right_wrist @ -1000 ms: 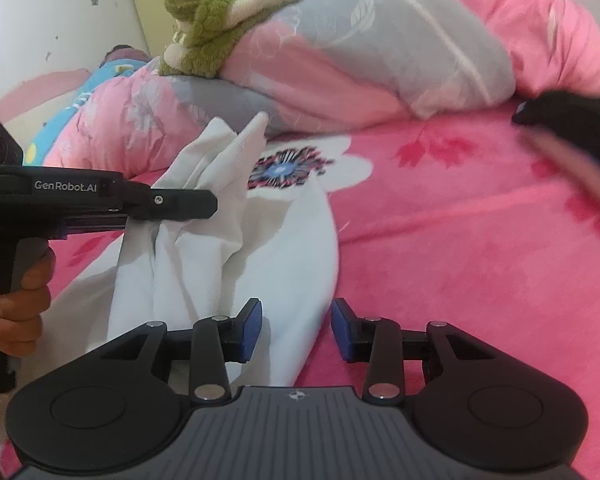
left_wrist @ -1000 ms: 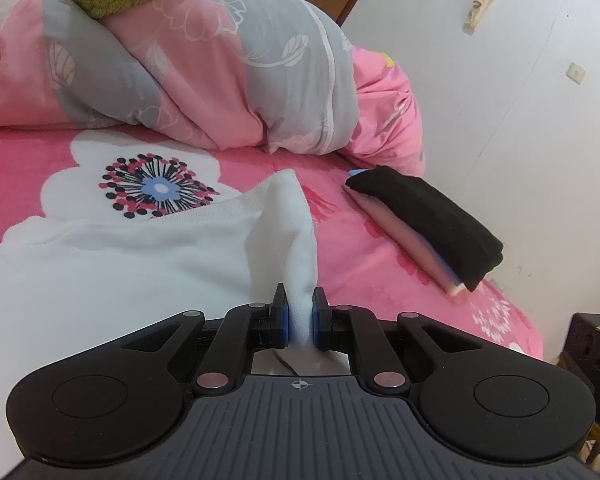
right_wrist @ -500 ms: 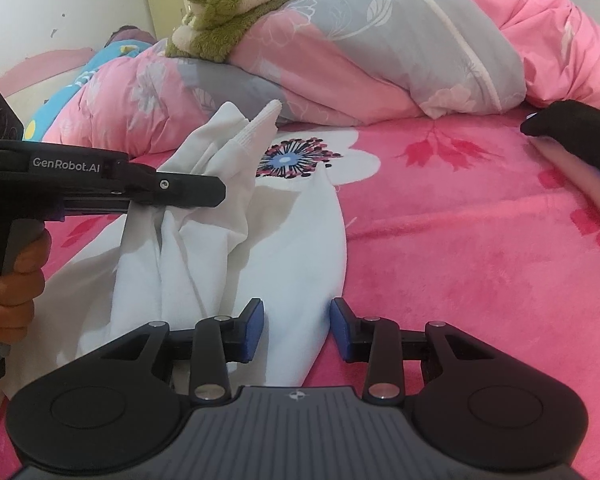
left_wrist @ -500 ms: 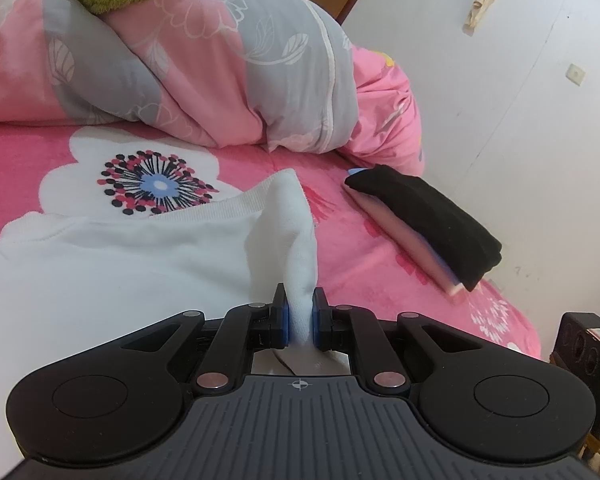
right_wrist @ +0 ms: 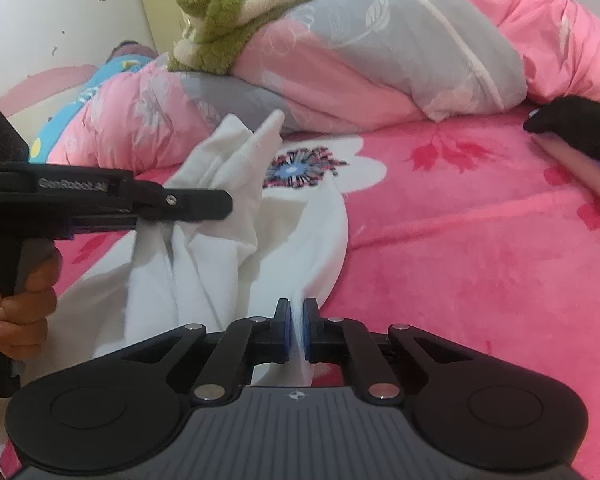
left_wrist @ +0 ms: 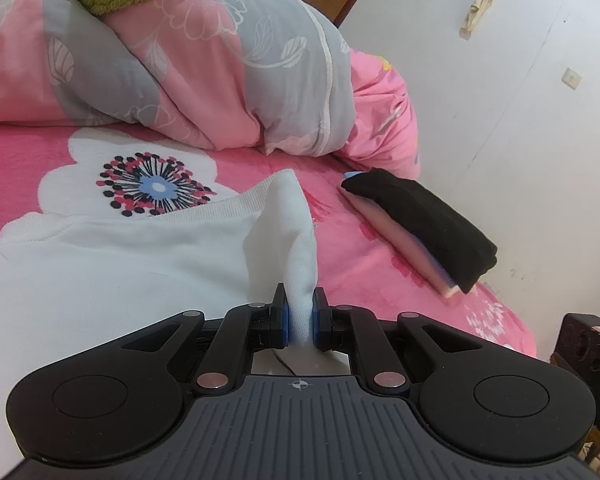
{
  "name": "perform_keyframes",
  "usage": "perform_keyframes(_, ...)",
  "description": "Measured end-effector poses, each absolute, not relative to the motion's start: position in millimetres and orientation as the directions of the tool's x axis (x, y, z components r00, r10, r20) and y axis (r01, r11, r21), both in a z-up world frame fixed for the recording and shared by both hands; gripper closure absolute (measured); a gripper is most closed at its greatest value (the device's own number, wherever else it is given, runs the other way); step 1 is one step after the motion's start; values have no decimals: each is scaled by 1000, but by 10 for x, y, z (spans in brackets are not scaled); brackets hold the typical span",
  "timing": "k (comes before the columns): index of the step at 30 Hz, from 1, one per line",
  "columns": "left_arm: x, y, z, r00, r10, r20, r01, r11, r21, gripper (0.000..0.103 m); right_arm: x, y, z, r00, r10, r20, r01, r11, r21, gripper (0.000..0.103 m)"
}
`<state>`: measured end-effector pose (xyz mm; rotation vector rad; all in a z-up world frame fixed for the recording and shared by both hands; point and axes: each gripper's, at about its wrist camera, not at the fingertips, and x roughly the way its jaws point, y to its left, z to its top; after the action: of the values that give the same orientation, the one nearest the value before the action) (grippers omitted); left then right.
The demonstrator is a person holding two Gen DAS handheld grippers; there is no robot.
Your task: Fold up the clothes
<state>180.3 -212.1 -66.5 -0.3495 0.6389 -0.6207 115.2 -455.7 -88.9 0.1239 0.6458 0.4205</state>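
Bare blanket (right_wrist: 480, 280) right; quilt heap (left_wrist: 220, 72) blocks far side.

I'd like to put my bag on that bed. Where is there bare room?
The widest bare patch of pink bedspread lies between the white garment and the black folded stack. The back is crowded by the piled quilt; the left is taken by the garment, pinched in both hand-held grippers.

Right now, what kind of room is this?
Most likely a bedroom: a pink floral bedspread covers a bed, with a bunched-up duvet behind and a white garment spread on it.
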Motion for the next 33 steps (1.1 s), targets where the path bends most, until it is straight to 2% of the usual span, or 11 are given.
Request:
perform_keyframes(3,1795,-2108,-658,635,-637,-438,428,761,-487,95,1151,-4607,-856,713,469,-521,-355,882,309,98)
perform_keyframes(6,1799,-2100,-651,635,-639,-434,427,759,-492,95,1285,-4820,-945,648,606,-462,-323,767,554,98)
perform_keyframes(8,1801,-2099,-648,635,-641,-432,427,757,-495,95,1451,-5055,-1188,571,736,-363,-211,559,802,98)
perform_keyframes(9,1802,-2100,-647,635,-641,-431,427,756,-496,95,1508,-5148,-1333,552,768,-324,-131,463,876,98)
perform_keyframes(12,1805,-2098,-652,633,-642,-432,427,756,-497,95,1626,-5345,-1716,521,809,-274,88,268,959,99)
perform_keyframes(17,1816,-2101,-653,631,-643,-434,427,755,-498,95,1594,-5269,-1527,534,744,-402,56,443,895,96)
perform_keyframes(19,1813,-2100,-655,631,-644,-433,427,754,-498,95,1579,-5235,-1416,547,715,-435,29,503,864,86)
perform_keyframes(21,1810,-2101,-657,631,-644,-432,427,754,-499,95,1580,-5227,-1315,565,690,-453,0,549,836,68)
perform_keyframes(23,1809,-2100,-656,631,-644,-432,428,754,-499,95,1573,-5217,-1218,588,656,-474,-25,600,799,61)
perform_keyframes(29,1808,-2090,-653,632,-645,-430,427,752,-502,95,1627,-5137,-1026,667,567,-483,-109,716,690,61)
perform_keyframes(33,1805,-2079,-645,632,-646,-428,427,751,-503,95,1623,-4853,-902,717,482,-504,-220,842,493,62)
